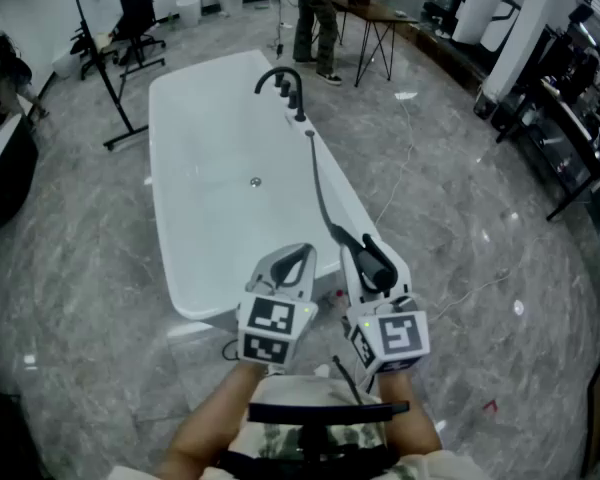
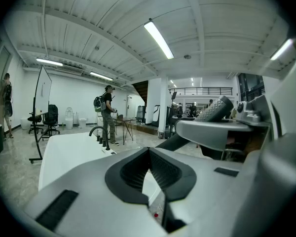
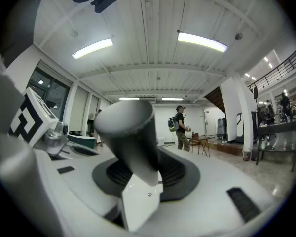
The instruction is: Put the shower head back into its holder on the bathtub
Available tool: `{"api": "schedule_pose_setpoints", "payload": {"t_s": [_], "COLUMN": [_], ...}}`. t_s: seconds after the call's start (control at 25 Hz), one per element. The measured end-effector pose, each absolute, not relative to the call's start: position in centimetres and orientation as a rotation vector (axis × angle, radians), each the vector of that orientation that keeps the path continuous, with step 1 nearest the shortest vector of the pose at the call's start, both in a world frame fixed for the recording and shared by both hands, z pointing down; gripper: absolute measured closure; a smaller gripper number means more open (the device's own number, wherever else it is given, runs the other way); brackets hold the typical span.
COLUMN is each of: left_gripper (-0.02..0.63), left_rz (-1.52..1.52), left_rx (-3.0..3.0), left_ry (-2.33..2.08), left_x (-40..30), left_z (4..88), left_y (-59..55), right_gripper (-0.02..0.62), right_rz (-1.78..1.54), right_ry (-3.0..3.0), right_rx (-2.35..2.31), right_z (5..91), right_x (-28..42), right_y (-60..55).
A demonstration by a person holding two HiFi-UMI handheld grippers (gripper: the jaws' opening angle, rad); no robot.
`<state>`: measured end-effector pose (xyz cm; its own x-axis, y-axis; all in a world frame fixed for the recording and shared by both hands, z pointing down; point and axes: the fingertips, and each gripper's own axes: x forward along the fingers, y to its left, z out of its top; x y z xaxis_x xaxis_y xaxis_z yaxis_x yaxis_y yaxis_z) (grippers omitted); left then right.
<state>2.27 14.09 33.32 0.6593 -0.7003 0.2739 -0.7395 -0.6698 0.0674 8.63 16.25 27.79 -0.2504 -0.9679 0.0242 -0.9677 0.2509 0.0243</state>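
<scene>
While your right tongs [image 1: 368, 253] clench the shower head [image 1: 380, 265] at the near rim of the bathtub [image 1: 220, 228], left tongs [image 1: 302, 256] closed, empty: risk, trailing hose [image 1: 318, 183] drags, twisting the head loose before the far faucet [image 1: 278, 76].

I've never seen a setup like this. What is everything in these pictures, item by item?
Bathtub: one, white, middle of the head view.
Faucet: one, black, on the tub's far rim.
Hose: one, black, along the tub's right rim to the shower head.
Shower head: one, black, between the right gripper jaws.
Table: one, dark, thin legs, beyond the tub.
Person: one, standing by the table.
Office chair: one, black, far left.
Stand: one, black, left of the tub.
Left gripper: one, white, shut, empty, over the tub's near end.
Right gripper: one, white, shut on the shower head.
</scene>
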Motion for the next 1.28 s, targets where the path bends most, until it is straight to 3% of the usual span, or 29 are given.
{"api": "schedule_pose_setpoints", "payload": {"t_s": [1.28], "left_gripper": [0.6], "left_rz": [0.384], "left_rx": [2.684], "left_ry": [-1.238], "left_x": [5.6], "left_z": [34.1], "left_y": [14.0], "right_gripper": [0.457], "right_rz": [-0.146], "right_ry": [-2.509], "right_rx": [1.843], "right_z": [26.3], "right_x": [12.6], "right_y": [16.2]}}
